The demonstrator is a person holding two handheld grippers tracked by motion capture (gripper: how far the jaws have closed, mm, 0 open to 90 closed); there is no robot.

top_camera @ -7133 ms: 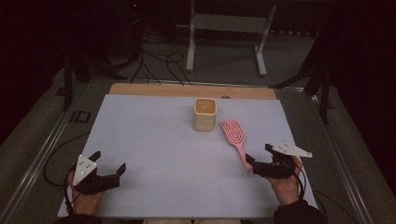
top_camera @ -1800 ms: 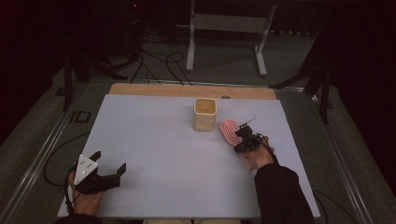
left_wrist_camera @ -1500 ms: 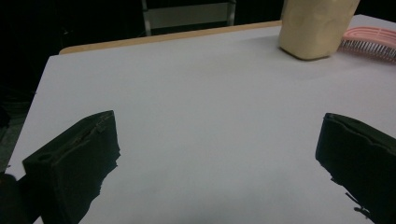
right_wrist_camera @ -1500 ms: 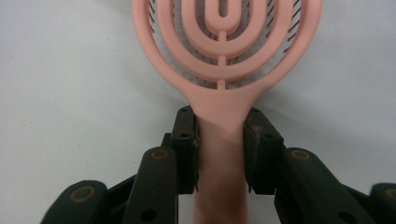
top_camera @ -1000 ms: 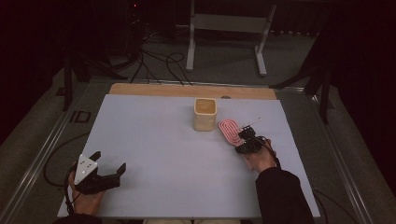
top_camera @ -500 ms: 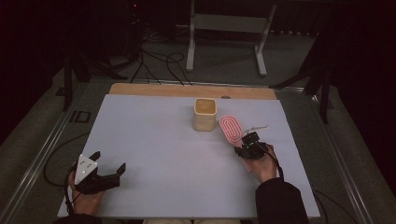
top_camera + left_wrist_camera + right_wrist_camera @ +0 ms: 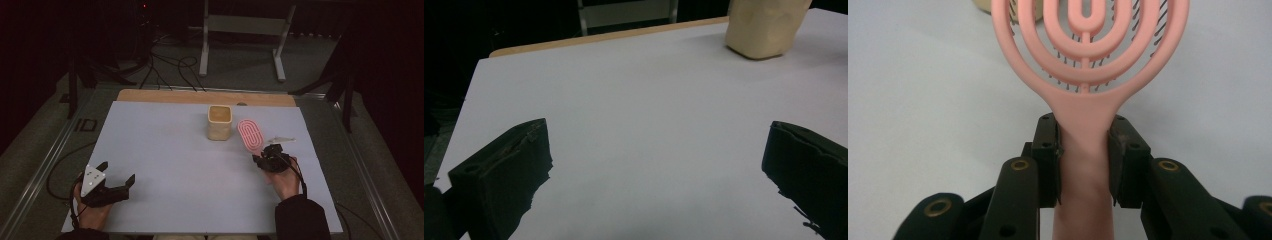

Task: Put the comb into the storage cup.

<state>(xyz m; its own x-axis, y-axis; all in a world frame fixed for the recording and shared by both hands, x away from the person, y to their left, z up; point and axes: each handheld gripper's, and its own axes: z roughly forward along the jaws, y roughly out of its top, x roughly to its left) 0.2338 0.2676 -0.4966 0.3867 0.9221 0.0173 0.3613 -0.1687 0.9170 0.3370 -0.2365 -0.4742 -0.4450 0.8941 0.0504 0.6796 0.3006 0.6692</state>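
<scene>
A pink hairbrush (image 7: 250, 135) with an open ringed head and dark bristles is held by its handle (image 7: 1083, 150) in my right gripper (image 7: 264, 159), which is shut on it. The head is lifted off the white table (image 7: 170, 150), just right of a beige square cup (image 7: 219, 121). In the right gripper view the two pads press on both sides of the handle and the brush head (image 7: 1088, 40) fills the top. My left gripper (image 7: 117, 186) rests at the near left of the table, jaws wide apart with nothing between them. The cup (image 7: 766, 25) stands far off in the left gripper view.
A wooden strip (image 7: 200, 96) runs along the table's far edge. Behind the table are a metal stand (image 7: 240, 30) and cables (image 7: 170, 65) on the floor. A cable (image 7: 55, 175) trails off the table's left side.
My right gripper has drawn back toward the near edge and risen a little, with the brush in it; the brush head now tilts up beside the cup. The left gripper has stayed put.
</scene>
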